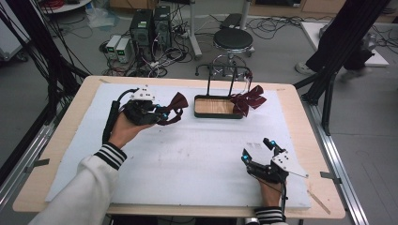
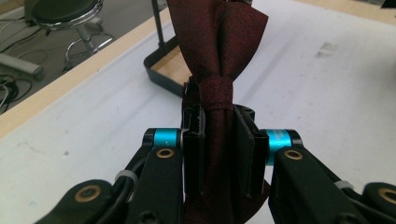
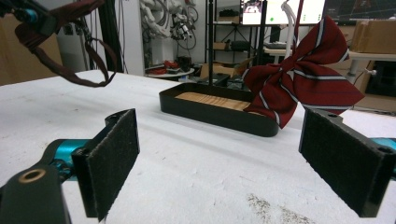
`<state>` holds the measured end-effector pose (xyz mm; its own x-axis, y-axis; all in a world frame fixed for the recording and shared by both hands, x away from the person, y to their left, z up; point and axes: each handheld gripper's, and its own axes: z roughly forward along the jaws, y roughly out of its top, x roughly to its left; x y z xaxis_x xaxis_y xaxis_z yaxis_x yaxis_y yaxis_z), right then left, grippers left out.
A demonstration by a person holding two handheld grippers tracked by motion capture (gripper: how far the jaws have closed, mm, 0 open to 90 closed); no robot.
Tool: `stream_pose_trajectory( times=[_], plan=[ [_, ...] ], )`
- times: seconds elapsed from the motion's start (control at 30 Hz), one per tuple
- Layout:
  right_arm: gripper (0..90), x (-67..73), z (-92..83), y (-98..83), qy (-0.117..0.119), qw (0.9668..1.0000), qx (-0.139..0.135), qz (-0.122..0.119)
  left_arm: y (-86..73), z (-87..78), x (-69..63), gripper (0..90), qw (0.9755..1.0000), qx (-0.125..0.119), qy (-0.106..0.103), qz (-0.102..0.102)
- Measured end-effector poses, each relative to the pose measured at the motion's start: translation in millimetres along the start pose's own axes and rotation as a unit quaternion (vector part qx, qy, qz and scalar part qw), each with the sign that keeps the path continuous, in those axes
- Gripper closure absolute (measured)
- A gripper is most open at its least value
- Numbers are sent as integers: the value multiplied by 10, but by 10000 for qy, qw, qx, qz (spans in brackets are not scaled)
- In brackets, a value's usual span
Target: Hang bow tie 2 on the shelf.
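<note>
My left gripper (image 1: 162, 112) is shut on a plain dark red bow tie (image 1: 176, 107) and holds it above the white mat, left of the rack. In the left gripper view the bow tie (image 2: 217, 56) stands between the jaws, its knot just past the pads. A second, striped red bow tie (image 1: 248, 97) hangs from the black rack (image 1: 225, 75) over the right end of its wooden-bottomed tray (image 1: 199, 108). My right gripper (image 1: 256, 150) rests open low at the front right with nothing between its pads (image 3: 114, 156); it faces the striped bow tie (image 3: 299, 79) and tray (image 3: 210, 114).
A white mat (image 1: 187, 154) covers most of the wooden table (image 1: 300, 112). Beyond the table stand a black stool (image 1: 233, 40), computer cases (image 1: 150, 26) and tangled cables on the floor. A person's legs (image 1: 338, 42) are at the back right.
</note>
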<state>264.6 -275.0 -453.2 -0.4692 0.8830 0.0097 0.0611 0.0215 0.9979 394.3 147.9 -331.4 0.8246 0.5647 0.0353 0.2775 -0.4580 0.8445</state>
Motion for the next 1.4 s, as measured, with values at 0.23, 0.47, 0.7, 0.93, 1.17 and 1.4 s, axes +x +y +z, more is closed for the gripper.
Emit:
stream_pose_trajectory(
  times=[0.23,0.47,0.7,0.93,1.17,1.4],
  plan=[
    [115,0,1,-1,4,10000,-9,-6,126,63,36,746,9997,-163,-161,8],
    [115,-1,0,-1,5,10000,-3,-14,265,159,92,747,9990,-319,-318,-20],
    [115,0,0,0,19,10000,-4,6,427,253,198,746,9970,-539,-542,-100],
    [115,0,1,-1,14,10000,-4,6,540,344,298,746,9960,-576,-649,-195],
    [115,-1,0,-1,15,10000,1,10,632,427,360,746,9957,-595,-672,-238],
    [115,0,1,-1,13,10000,-2,2,737,499,427,746,9954,-606,-693,-265]
  ],
)
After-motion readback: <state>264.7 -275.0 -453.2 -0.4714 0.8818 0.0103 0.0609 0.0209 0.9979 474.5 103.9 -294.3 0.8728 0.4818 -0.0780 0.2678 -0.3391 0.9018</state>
